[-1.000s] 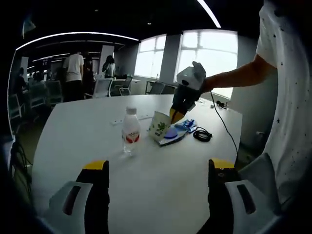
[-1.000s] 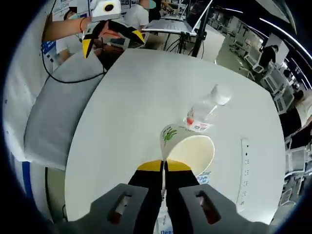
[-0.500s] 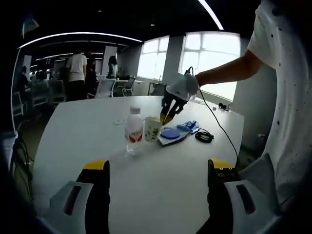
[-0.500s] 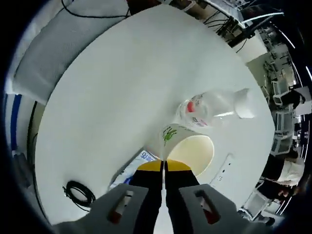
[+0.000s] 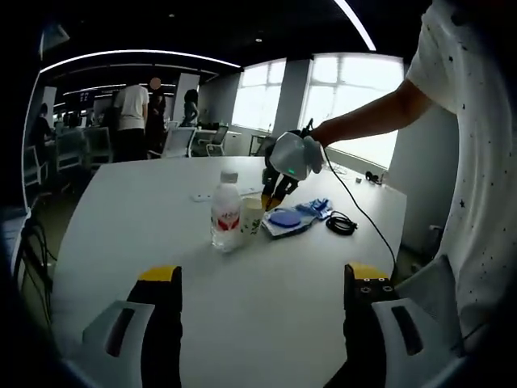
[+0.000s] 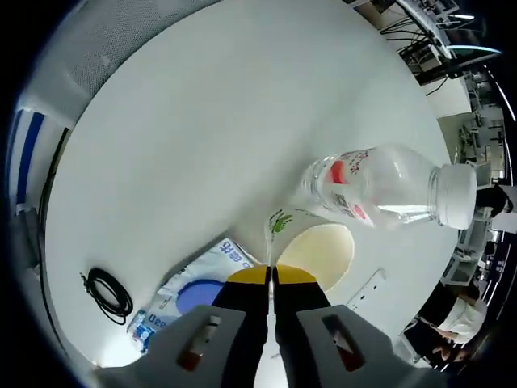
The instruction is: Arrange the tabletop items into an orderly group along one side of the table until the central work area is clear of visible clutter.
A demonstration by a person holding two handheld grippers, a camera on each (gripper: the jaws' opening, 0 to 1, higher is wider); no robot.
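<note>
A paper cup [image 6: 321, 252] with a green print stands next to a clear water bottle [image 6: 380, 184] with a red label on the white table [image 6: 194, 121]. My right gripper [image 6: 271, 275] is shut on the cup's rim. In the left gripper view the cup [image 5: 252, 217] stands just right of the bottle [image 5: 226, 220], with the right gripper [image 5: 271, 200] coming down onto it from above. My left gripper [image 5: 262, 279] hangs open over the near table [image 5: 145, 210], holding nothing.
A blue-and-white packet [image 5: 287, 220] and a coiled black cable [image 5: 341, 224] lie right of the cup. A small white strip [image 5: 206, 196] lies behind the bottle. The person's arm and white shirt [image 5: 477, 162] fill the right side. People and chairs stand far back.
The right gripper has carried the cup from a tilt by the packet to upright close against the bottle. The left gripper's jaws stay open as before.
</note>
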